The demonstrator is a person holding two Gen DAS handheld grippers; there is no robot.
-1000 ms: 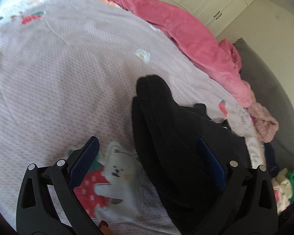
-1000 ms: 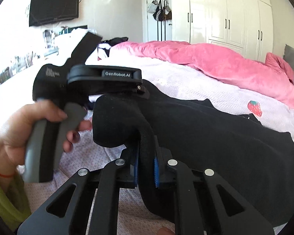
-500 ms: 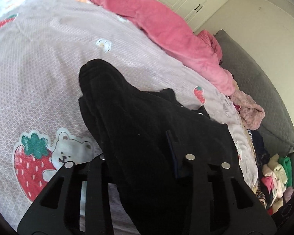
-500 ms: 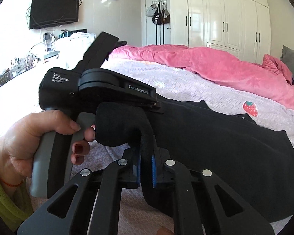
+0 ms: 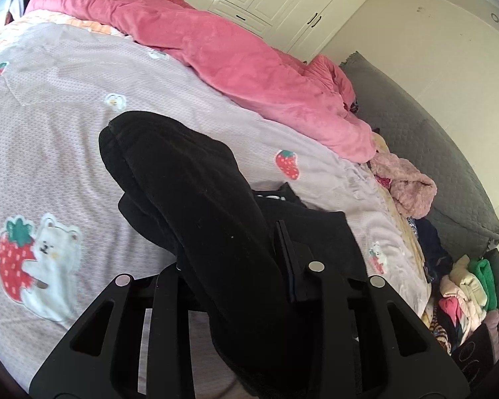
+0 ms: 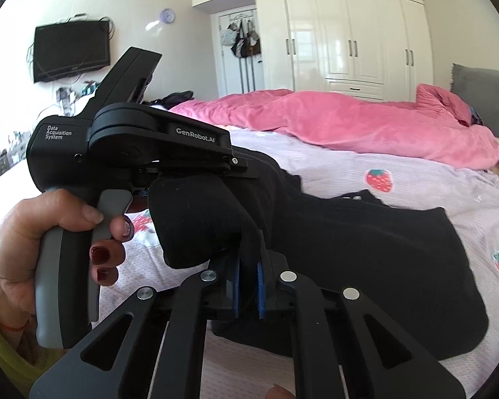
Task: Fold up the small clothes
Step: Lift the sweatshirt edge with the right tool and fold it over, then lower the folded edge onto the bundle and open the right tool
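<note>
Both grippers are clamped on the black garment [image 6: 366, 259]: the right gripper [image 6: 248, 282] has its blue pads [image 6: 235, 282] pinched nearly together on a thin fold, and the left gripper [image 5: 246, 266], its jaws having just closed, grips a thicker bunch of the same cloth, which fills the gap and hides one finger almost wholly. Held near one edge at two points, the garment is raised at that end while its remainder trails flat across the lilac bedsheet [image 5: 66, 106]; such a two-point hold appears suited to carrying the lifted edge over the resting part to make a fold. In the right wrist view, a hand [image 6: 33, 249] squeezes the grey trigger of the left gripper's handle, consistent with a maintained grip. Beyond the garment lie a printed strawberry-and-bear motif [image 5: 33, 259] on the sheet, a pink duvet [image 5: 249, 60] along the far side, a grey headboard cushion [image 5: 432, 153], and a heap of mixed clothes [image 5: 465, 292] at the bed's edge. What kind of garment this is cannot be determined: its dark surface shows little detail, and its near edge is cut off behind the gripper frames.
</note>
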